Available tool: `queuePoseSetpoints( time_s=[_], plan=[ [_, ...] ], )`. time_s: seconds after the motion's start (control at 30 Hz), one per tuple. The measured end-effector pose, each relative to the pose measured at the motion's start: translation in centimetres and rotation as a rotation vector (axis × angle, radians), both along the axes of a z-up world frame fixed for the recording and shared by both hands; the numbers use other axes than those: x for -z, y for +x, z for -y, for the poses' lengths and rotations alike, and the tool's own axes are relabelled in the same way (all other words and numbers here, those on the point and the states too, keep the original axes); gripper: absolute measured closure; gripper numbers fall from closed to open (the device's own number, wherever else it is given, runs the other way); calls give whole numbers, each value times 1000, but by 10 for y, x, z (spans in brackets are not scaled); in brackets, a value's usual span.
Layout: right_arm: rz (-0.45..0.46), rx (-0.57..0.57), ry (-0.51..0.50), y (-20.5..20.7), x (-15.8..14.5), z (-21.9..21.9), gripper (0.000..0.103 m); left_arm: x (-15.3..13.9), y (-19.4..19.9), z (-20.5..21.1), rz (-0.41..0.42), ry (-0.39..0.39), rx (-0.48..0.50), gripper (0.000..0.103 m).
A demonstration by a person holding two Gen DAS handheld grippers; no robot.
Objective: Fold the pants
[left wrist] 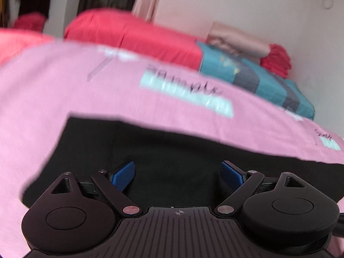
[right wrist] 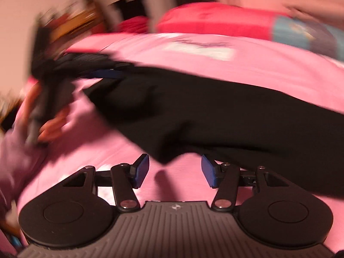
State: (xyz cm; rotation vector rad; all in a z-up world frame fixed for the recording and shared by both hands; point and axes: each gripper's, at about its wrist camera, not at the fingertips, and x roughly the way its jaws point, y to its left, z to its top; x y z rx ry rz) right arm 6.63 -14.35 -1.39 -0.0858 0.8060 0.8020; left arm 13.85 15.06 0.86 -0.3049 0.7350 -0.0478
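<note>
Black pants [left wrist: 172, 150] lie spread on a pink bedsheet [left wrist: 53, 90]. In the left wrist view my left gripper [left wrist: 178, 173] hovers over the dark fabric, its blue pads [left wrist: 124, 175] wide apart with nothing pinched. In the right wrist view the pants [right wrist: 215, 111] stretch across the sheet [right wrist: 268, 73], and a corner of them ends just beyond my right gripper [right wrist: 175, 169]. Its blue pads [right wrist: 142, 171] stand apart over bare sheet, holding nothing. The left gripper [right wrist: 103, 73] shows blurred at the pants' far left end, held by a hand [right wrist: 51, 124].
A red pillow [left wrist: 133, 36] and a teal and grey striped cloth [left wrist: 258, 77] lie at the far side of the bed. Folded beige and red cloths [left wrist: 277, 60] sit against the white wall [left wrist: 258, 6]. Blurred clutter [right wrist: 75, 21] stands beyond the bed's left side.
</note>
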Motion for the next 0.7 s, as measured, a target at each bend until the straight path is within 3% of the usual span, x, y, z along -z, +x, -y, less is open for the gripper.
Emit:
queuePoseSetpoints(
  time_s=[0.1, 0.17, 0.27, 0.37, 0.43, 0.5, 0.57, 0.6, 0.63, 0.67, 0.7],
  plan=[
    [78, -60, -20, 2, 3, -22, 43, -2, -3, 3, 13, 44, 16, 0],
    [90, -28, 21, 16, 2, -24, 42, 2, -4, 4, 17, 47, 19, 0],
    [-23, 49, 176, 40, 5, -10, 37, 2, -5, 5, 22, 56, 26, 0],
    [-182, -112, 223, 36, 10, -15, 23, 2, -6, 4, 25, 49, 26, 0],
    [-82, -166, 188, 27, 3, -15, 24, 3, -5, 4, 28, 39, 25, 0],
    [-75, -100, 209, 44, 1, -4, 33, 3, -4, 3, 29, 34, 23, 0],
    [-158, 64, 303, 68, 10, 9, 41, 3, -2, 5, 29, 36, 22, 0],
    [-194, 83, 337, 70, 12, 11, 38, 3, -3, 5, 30, 37, 23, 0],
    [-201, 43, 330, 65, 10, 4, 33, 3, -3, 5, 31, 36, 23, 0],
    [-206, -69, 296, 55, 7, -8, 29, 3, -3, 5, 31, 35, 23, 0],
    [-199, -170, 240, 42, 5, -20, 17, 3, -3, 5, 32, 31, 22, 0]
  ],
)
